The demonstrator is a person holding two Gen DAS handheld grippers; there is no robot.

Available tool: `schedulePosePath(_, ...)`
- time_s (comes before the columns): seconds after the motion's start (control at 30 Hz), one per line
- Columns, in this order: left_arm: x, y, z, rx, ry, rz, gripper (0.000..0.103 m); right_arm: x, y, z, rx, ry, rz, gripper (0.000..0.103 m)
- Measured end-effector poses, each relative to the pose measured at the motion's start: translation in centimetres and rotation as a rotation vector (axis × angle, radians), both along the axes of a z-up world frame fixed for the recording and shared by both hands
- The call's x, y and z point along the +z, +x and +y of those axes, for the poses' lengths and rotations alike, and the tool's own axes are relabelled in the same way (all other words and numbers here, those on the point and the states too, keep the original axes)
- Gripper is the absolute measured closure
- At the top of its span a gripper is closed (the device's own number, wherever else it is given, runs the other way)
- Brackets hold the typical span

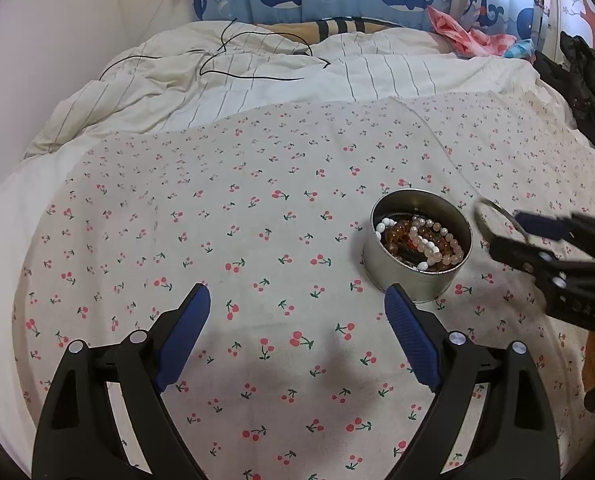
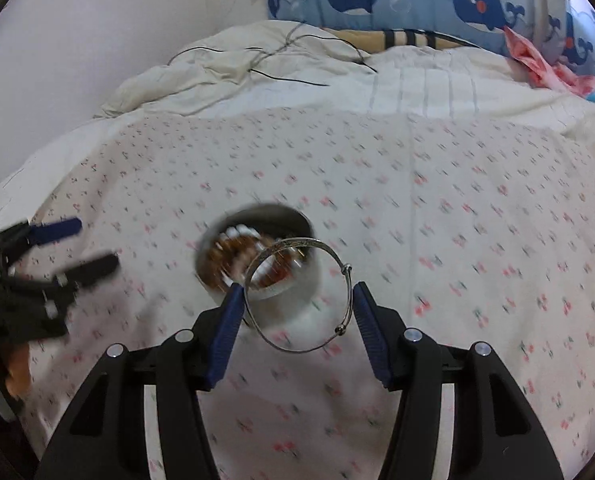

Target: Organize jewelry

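Now the bangle (image 2: 299, 295) hangs between the right fingers (image 2: 233, 312), which stand half-spread; it touches the left pad and sits at or just off the right pad, so whether it is gripped I cannot tell. Just beyond their tips stands the tin (image 2: 257, 256) of bead bracelets (image 1: 421, 240) on the bed (image 1: 217, 220). Judging by this, the drop-in step is in hand: next carry the bangle over the rim and spread wider. Off to one side the left gripper (image 1: 297, 300) waits wide and empty
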State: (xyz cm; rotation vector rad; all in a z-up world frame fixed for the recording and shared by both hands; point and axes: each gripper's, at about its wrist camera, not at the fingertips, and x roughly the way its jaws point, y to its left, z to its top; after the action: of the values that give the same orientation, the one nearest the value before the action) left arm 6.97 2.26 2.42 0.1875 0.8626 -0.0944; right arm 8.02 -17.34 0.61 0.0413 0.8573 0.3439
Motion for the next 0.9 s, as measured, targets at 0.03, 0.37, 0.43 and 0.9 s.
schedulePosePath(0.03,-0.1,0.0,0.0,-0.002,0.003,0.002,0.018,0.0,0.7,1.1,0.016,-0.007,0.003,0.048)
schedulePosePath(0.37,-0.2,0.1,-0.1,-0.005,0.015,0.009,0.016,-1.5,2.7,4.5,0.028,-0.078,0.019,0.047)
schedulePosePath(0.43,-0.2,0.0,-0.1,-0.007,0.012,0.009,0.016,-0.4,0.8,3.3,0.010,-0.076,-0.019,0.040)
schedulePosePath(0.9,0.5,-2.0,-2.2,-0.029,-0.025,-0.073,0.015,0.0,-9.4,-1.8,-0.218,-0.072,-0.153,0.017)
